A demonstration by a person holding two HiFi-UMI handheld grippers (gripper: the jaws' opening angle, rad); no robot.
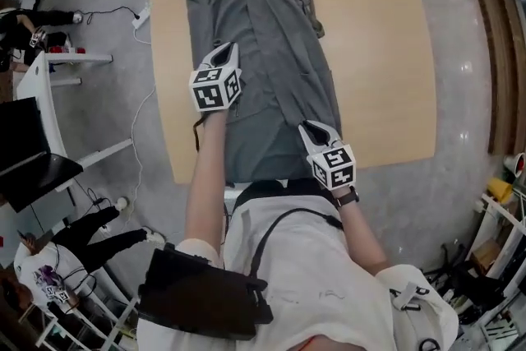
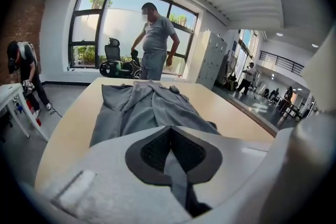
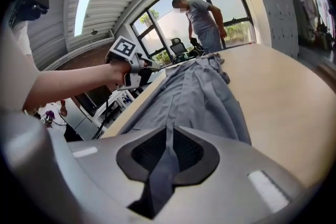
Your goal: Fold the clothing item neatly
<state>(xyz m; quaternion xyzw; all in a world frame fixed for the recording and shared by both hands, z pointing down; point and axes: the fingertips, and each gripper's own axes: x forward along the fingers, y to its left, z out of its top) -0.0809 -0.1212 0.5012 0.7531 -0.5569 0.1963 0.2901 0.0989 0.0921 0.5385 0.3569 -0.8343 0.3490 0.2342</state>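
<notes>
Pale wood bench [image 1: 386, 53] carries the grey garment [image 1: 271, 70], laid lengthwise down its middle with the long sides turned inward, reaching the near edge; we judge it lies narrow and flat so the next fold can go end to end; left gripper [image 1: 222, 51] sits at the garment's left edge about midway, right gripper [image 1: 311, 128] at the near right edge, well apart, likely to lift the near part evenly; left fingers [image 2: 152, 152] closed tight on a pinch of grey cloth; right fingers [image 3: 149, 153] nearly together, a fold of the same cloth nipped between them.
</notes>
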